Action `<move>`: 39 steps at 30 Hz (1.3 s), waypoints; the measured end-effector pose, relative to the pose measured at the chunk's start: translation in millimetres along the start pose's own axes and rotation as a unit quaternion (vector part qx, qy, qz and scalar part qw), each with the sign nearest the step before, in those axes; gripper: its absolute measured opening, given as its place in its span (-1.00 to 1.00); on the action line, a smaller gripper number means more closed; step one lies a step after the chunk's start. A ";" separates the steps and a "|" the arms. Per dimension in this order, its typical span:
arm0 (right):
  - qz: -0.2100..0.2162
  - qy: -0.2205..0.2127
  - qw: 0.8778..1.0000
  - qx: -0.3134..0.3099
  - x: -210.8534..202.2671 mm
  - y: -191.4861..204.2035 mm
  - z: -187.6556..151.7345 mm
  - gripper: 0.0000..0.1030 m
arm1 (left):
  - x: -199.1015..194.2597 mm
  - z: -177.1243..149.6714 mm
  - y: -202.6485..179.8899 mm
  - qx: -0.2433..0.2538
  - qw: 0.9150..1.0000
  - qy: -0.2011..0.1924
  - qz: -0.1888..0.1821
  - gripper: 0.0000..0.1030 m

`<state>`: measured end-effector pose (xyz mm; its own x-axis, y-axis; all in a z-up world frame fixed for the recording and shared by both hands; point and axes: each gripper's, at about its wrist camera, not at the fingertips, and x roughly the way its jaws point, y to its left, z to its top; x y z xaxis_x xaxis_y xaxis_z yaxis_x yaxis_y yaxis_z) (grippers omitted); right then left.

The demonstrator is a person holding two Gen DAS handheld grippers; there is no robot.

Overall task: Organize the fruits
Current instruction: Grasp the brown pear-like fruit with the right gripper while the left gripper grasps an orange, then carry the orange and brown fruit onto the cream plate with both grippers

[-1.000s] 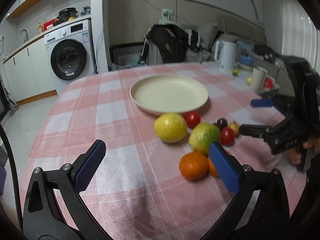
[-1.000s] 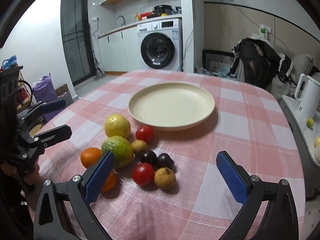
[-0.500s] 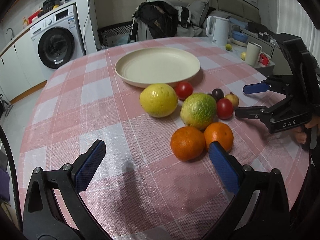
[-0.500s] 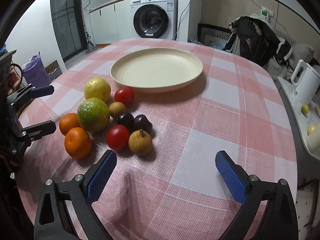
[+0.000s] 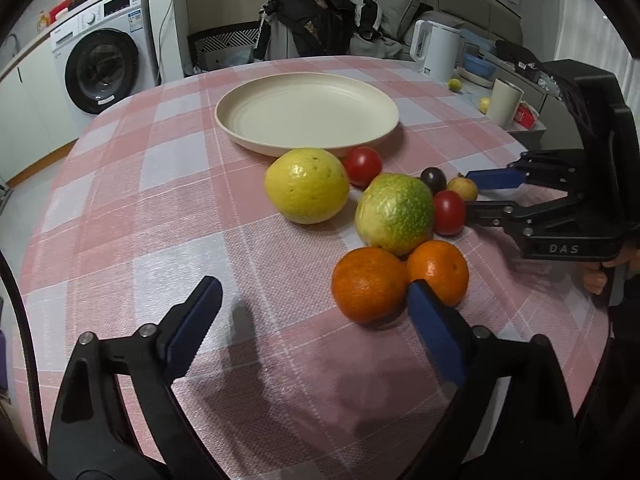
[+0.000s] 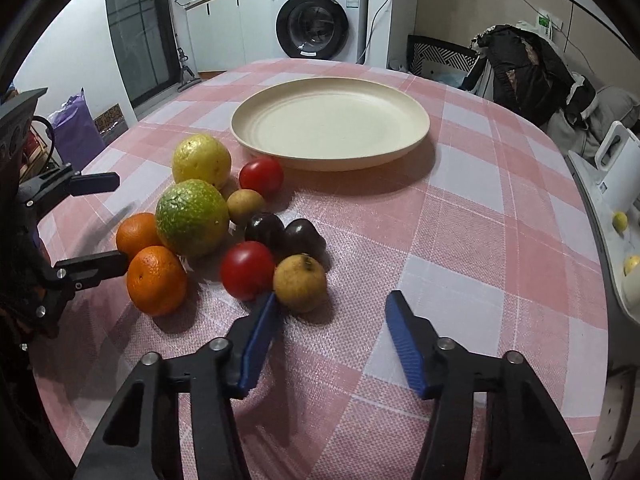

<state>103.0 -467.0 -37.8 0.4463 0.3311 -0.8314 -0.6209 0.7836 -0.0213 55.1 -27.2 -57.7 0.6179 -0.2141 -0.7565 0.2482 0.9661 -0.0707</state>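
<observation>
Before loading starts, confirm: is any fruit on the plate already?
No, the plate holds nothing; the fruits, like the tomato nearest it, lie beside it on the tablecloth.

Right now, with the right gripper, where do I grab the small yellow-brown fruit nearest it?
Grip the yellow-brown fruit across its round middle, coming from above on the near side. The red tomato crowds its left; bare cloth lies right. The right gripper is closing, nothing between the pads yet.

Both grippers are black with silver screws, blue-padded jaws; the right gripper is marked "DAS"
</observation>
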 end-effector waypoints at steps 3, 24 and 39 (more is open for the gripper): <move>0.002 0.000 1.000 -0.005 1.4 1.0 3.1 -0.04 | 0.0 0.5 0.0 -0.006 1.000 0.001 -0.020 0.58; 0.023 -0.029 0.999 0.000 -8.6 -0.5 -0.2 -0.47 | -18.7 -8.6 -6.9 0.001 0.997 -0.028 -0.073 -0.33; 0.023 -0.110 0.993 0.017 -37.4 -3.4 7.8 -0.47 | -46.8 5.8 10.6 -0.035 0.993 -0.107 -0.043 -0.33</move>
<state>93.5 -477.9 -2.2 0.5509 0.4713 -0.6887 -0.6239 0.7807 0.0352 33.1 -7.8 -19.3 0.7435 -0.3143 -0.5903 0.2594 0.9491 -0.1787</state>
